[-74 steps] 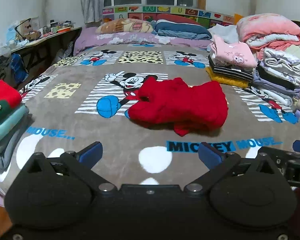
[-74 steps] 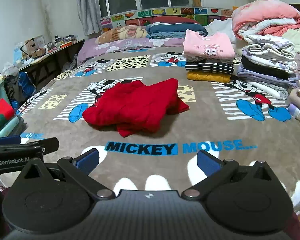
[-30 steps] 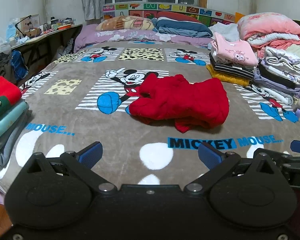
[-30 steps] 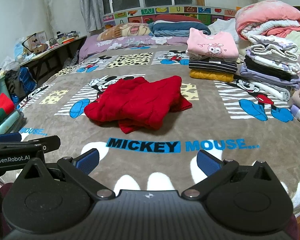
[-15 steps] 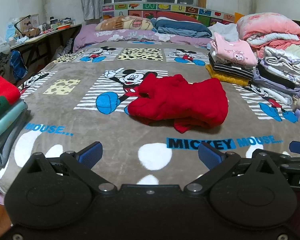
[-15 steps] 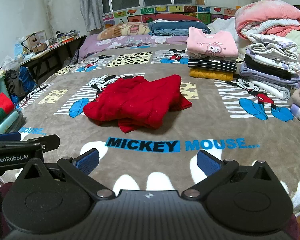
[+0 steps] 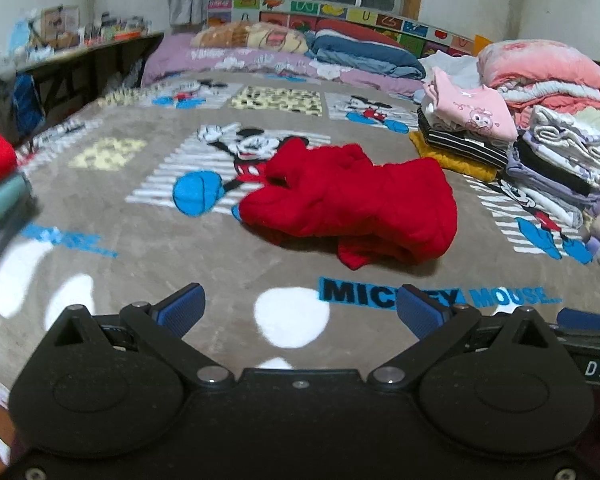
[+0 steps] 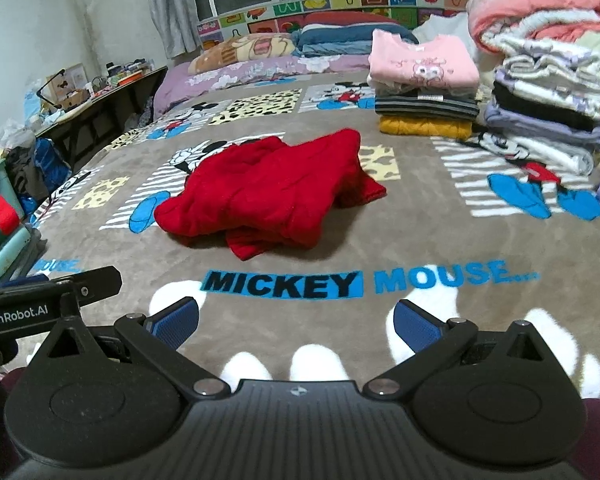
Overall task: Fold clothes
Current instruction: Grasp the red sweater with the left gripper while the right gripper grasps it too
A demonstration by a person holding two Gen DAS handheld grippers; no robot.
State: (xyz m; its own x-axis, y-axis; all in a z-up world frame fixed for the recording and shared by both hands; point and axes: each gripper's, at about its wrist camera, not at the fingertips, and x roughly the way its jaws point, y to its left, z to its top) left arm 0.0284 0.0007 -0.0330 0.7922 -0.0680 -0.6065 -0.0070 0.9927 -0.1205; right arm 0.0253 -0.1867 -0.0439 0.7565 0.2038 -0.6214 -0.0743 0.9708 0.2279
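Observation:
A red knitted garment (image 7: 352, 204) (image 8: 268, 196) lies folded in a loose bundle in the middle of the bed, on a grey Mickey Mouse blanket (image 7: 220, 268) (image 8: 420, 248). My left gripper (image 7: 300, 312) hovers over the near edge of the blanket, well short of the garment, open with nothing between its blue pads. My right gripper (image 8: 296, 324) hangs beside it at the same near edge, also open and empty. The left gripper's body (image 8: 48, 296) shows at the left of the right wrist view.
Stacks of folded clothes (image 7: 464, 136) (image 8: 424, 88) and rolled blankets (image 8: 548, 92) line the bed's right side. More folded items (image 7: 0, 184) (image 8: 0, 232) sit at the left edge. Pillows (image 7: 260, 40) lie at the head, and a cluttered shelf (image 8: 96, 96) runs along the left wall.
Both grippers have drifted only slightly; the left wrist view has shifted a little toward the garment with some motion blur. The red garment has not moved.

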